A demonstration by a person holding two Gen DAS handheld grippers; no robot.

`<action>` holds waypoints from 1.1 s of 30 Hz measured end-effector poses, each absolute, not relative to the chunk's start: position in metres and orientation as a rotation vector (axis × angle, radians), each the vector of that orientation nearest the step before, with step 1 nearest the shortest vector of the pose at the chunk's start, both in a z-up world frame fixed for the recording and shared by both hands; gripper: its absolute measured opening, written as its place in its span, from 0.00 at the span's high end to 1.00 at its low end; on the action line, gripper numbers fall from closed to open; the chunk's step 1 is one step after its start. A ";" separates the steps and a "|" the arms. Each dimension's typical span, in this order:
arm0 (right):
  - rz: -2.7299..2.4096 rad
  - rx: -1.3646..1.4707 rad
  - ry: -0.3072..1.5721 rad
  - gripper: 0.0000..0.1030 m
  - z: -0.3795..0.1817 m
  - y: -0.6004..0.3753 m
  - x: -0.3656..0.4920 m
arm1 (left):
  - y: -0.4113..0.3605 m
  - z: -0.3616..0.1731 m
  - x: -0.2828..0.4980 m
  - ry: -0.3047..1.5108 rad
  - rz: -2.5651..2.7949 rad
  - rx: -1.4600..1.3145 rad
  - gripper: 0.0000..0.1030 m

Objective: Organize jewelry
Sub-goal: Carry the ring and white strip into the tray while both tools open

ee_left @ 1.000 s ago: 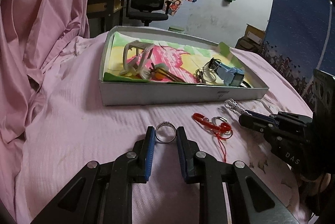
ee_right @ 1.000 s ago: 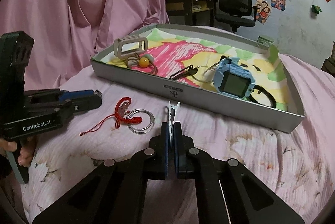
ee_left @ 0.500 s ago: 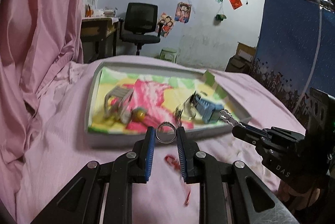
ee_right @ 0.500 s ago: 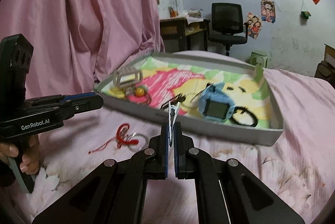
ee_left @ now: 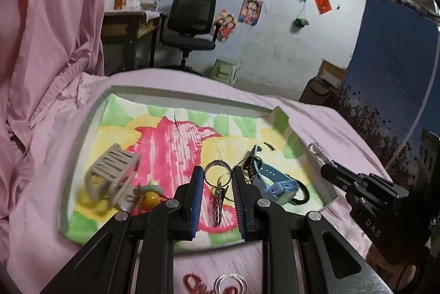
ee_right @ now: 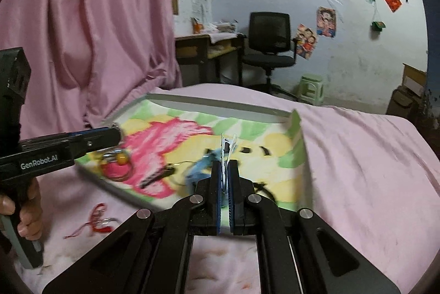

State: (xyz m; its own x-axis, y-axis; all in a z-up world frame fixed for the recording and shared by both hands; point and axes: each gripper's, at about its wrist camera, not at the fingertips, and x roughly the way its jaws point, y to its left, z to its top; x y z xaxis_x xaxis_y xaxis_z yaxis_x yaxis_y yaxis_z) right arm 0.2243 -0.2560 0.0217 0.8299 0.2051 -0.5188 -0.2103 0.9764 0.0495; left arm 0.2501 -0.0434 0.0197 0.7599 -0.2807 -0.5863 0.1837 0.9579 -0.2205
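My left camera sits behind my left tongs (ee_left: pixel 217 178) and looks forward and down along them, close above the tray (ee_left: pixel 82 156), which fills the middle of the view. Beyond it the far wall, chair (ee_left: pixel 191 22) and desk show small. My right tongs (ee_left: pixel 327 170) enter at that view's right edge.

My right camera sits behind my right tongs (ee_right: pixel 225 170), also tilted down, a little further from the tray (ee_right: pixel 220 104) and seeing it from its right side. My left tongs (ee_right: pixel 115 134) come in from that view's left.

Both views share the tray, the pink bed (ee_right: pixel 357 156), the curtain (ee_left: pixel 41 33), the chair (ee_right: pixel 271 33) and the postered wall.
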 end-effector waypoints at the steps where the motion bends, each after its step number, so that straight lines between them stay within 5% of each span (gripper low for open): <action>1: 0.212 -0.013 0.558 0.96 0.020 -0.258 0.229 | -0.046 0.016 0.256 0.683 -0.247 -0.150 0.81; 16: 0.191 -0.052 0.770 0.96 -0.015 -0.263 0.278 | -0.052 -0.018 0.296 0.897 -0.190 -0.149 0.81; 33: 0.199 -0.050 0.800 0.96 -0.024 -0.262 0.277 | -0.055 -0.023 0.299 0.912 -0.170 -0.140 0.80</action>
State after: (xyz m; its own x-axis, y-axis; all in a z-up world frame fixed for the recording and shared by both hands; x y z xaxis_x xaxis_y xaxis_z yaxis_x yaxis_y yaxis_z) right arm 0.2774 -0.2625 -0.0238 0.6789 0.1588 -0.7169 -0.1963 0.9801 0.0313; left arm 0.2987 -0.0547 -0.0234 0.6008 -0.2051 -0.7726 0.0864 0.9775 -0.1923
